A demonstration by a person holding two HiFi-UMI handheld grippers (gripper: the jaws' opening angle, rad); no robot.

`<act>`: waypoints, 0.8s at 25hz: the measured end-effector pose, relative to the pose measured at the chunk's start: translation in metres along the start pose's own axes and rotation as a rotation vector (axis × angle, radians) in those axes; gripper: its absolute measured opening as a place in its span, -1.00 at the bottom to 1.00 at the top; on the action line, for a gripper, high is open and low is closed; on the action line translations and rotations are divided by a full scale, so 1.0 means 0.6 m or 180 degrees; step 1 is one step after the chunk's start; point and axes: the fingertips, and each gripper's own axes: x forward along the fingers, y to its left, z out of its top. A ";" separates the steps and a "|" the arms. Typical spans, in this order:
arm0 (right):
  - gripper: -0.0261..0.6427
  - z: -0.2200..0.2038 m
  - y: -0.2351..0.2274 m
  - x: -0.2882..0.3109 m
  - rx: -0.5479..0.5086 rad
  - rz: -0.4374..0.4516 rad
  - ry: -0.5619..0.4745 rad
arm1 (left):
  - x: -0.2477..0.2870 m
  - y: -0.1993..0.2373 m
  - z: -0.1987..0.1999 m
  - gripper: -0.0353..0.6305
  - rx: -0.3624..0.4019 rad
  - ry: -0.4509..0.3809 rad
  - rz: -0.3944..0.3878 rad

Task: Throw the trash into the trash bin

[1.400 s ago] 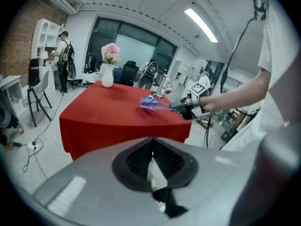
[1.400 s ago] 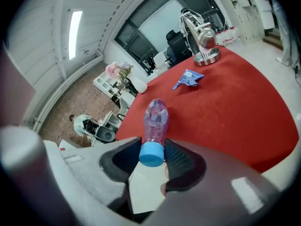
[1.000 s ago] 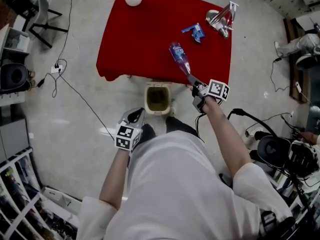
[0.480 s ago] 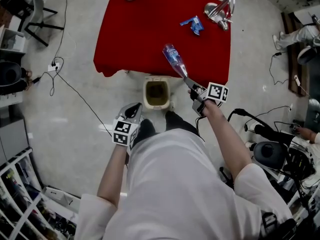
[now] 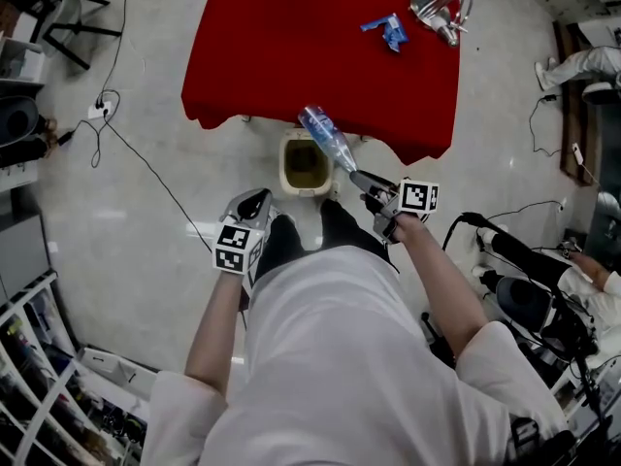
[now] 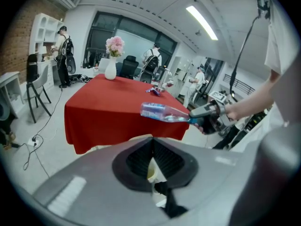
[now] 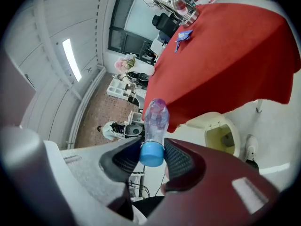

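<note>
Right claw (image 5: 359, 176) had swung in from the bench (image 5: 281, 56) toward the person since the earlier frame, bringing the bottle (image 5: 325, 139) off the red cloth and over to the bin (image 5: 283, 171). Left claw (image 5: 254, 205) had hardly shifted.

Step in hand, as judged: carrying the trash, release not yet made.

Right claw: jaws closed on the bottle's blue cap end, a pad on either side of the cap (image 7: 152, 153) in the right gripper view. The clear body stuck out ahead of the jaws, base pointing away from the person, and the bottle lay close to level.

Left claw: jaws together at the tips, holding nothing, hanging low by the person's left side.

Position: in the head view the bottle crossed the bin's far right corner, its base over the cloth's near edge. In the left gripper view it sat at about bench-top height, clear of the bin below.

Next move, judged: bring the bottle fully over the opening, tip the base downward, then part the jaws. Releasing now risked a bounce off the rim.

Blue wrapper (image 5: 388, 30) lay on the bench, likely further trash.
</note>
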 end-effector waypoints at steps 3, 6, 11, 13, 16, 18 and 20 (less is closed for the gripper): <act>-0.47 -0.024 0.005 0.015 -0.0021 0.0152 0.0074 | -0.002 0.011 -0.011 -0.88 -0.0025 0.0046 0.0013; -0.47 -0.039 0.001 0.031 -0.0001 0.0237 0.0152 | 0.003 0.024 -0.017 -0.88 -0.0033 0.0100 0.0013; -0.47 -0.072 -0.041 0.042 0.0154 0.0103 0.0281 | 0.013 0.038 -0.028 -0.88 -0.0028 0.0192 0.0026; -0.47 -0.085 -0.057 0.046 0.0195 0.0066 0.0319 | 0.016 0.042 -0.031 -0.88 -0.0020 0.0225 0.0032; -0.47 -0.101 -0.087 0.049 0.0251 0.0000 0.0360 | 0.028 0.047 -0.039 -0.88 0.0019 0.0271 0.0040; -0.47 -0.113 -0.112 0.050 0.0285 -0.0074 0.0389 | 0.037 0.048 -0.046 -0.88 0.0040 0.0308 0.0036; -0.47 -0.125 -0.141 0.052 0.0307 -0.0165 0.0431 | 0.050 0.048 -0.053 -0.88 0.0042 0.0337 0.0031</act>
